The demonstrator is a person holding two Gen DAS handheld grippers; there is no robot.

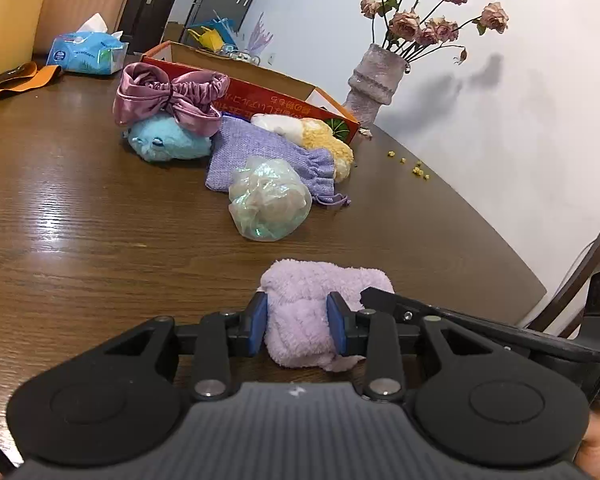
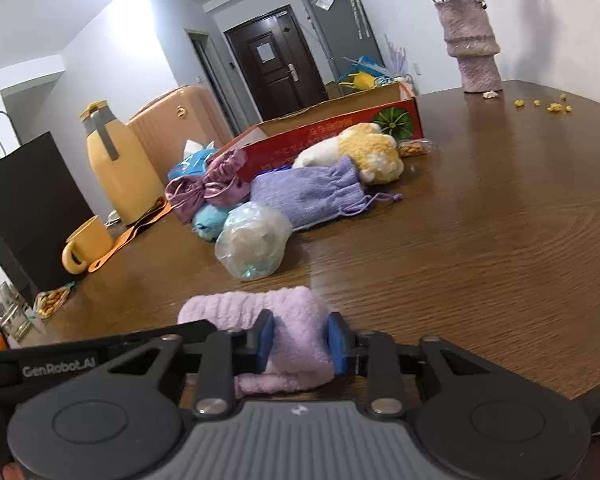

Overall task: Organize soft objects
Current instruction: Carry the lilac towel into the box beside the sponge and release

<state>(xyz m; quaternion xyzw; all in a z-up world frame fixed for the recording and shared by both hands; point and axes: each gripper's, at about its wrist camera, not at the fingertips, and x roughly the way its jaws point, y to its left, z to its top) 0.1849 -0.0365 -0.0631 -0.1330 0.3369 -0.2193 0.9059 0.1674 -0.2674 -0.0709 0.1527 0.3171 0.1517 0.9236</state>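
Blue-padded fingers (image 1: 257, 322) of the left gripper (image 1: 298, 322) are pressed into one end of a folded lilac fleece cloth (image 1: 300, 312), and the right gripper (image 2: 300, 342) is clamped on the other end of the same cloth (image 2: 256, 312); in both wrist views the pads dent the pile, so each pair is judged to be clenched on it, only narrowly apart. The cloth is seen low over the near edge of the brown wooden tabletop (image 1: 80, 220); whether it rests there or is lifted cannot be told.

Beyond it, an iridescent plastic-wrapped ball (image 1: 269, 200) lies just in front of a lavender drawstring pouch (image 1: 260, 152). A yellow-and-white plush (image 1: 324, 140) is found behind the pouch, a blue plush (image 1: 168, 142) beside it, and a mauve satin bow headband (image 1: 168, 94) on top of the blue plush. An open red cardboard box (image 1: 284, 100) stands behind the pile.

Little of the task appears done: no soft item is seen inside the box, though its inside is mostly hidden, and five pieces besides the cloth are left out.
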